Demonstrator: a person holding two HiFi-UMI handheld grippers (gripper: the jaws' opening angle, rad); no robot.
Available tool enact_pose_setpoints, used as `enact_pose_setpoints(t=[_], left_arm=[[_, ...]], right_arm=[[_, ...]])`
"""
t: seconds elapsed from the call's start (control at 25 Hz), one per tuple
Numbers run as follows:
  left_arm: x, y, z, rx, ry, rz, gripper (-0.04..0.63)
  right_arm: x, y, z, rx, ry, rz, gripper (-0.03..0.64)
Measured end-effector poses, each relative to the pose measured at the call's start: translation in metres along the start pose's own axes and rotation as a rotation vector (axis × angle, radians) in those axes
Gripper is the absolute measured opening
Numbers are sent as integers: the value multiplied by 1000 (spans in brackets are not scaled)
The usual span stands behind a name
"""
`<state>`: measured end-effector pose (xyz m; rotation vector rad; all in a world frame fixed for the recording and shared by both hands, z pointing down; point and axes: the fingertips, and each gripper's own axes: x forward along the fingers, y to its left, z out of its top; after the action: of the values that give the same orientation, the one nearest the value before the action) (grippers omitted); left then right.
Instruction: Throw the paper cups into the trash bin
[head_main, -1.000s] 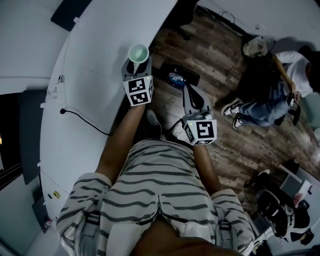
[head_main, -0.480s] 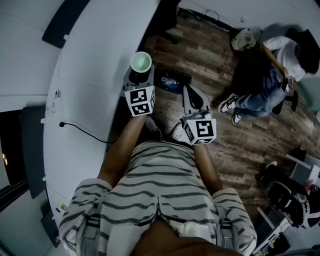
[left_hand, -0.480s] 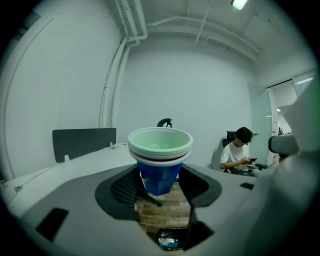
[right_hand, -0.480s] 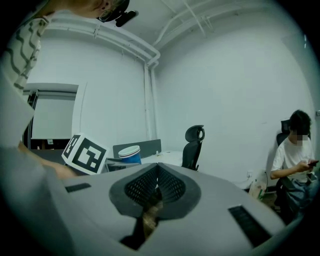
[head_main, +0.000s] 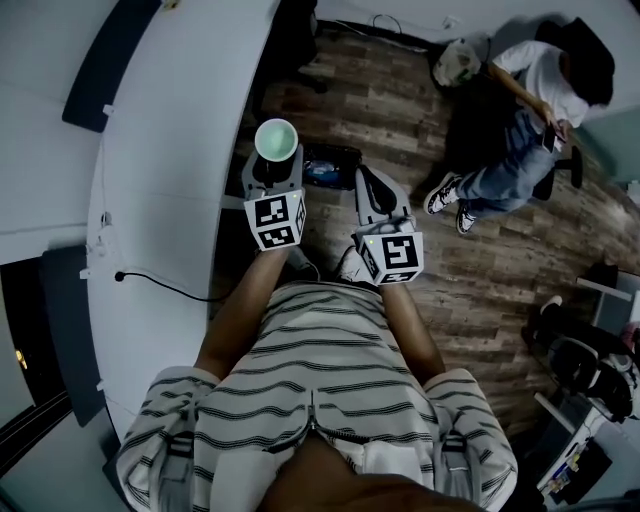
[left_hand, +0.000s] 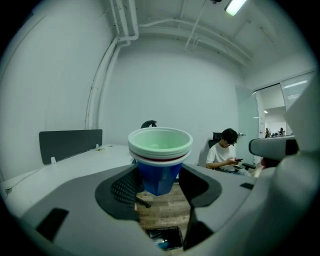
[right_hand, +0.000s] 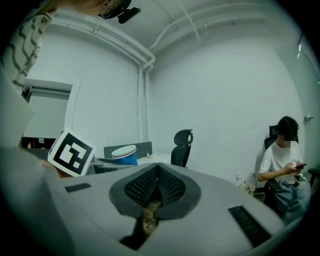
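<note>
Wood floor, cups in left tool

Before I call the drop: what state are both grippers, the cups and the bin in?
Left gripper: shut on the paper cups.
Paper cups: nested stack, upright, top cup empty.
Right gripper: shut, nothing in it.
Trash bin: open top, on the floor, cups not yet in it.
</note>
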<state>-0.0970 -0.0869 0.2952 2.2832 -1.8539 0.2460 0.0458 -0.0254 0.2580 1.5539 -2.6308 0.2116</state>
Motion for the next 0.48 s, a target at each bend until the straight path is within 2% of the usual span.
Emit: enact_pose_setpoints(t=[0.48], left_arm=[[-7,-66,9,55,-8,-135,261]], right_arm=[[-20,-37,2,12,-18,-71,17]])
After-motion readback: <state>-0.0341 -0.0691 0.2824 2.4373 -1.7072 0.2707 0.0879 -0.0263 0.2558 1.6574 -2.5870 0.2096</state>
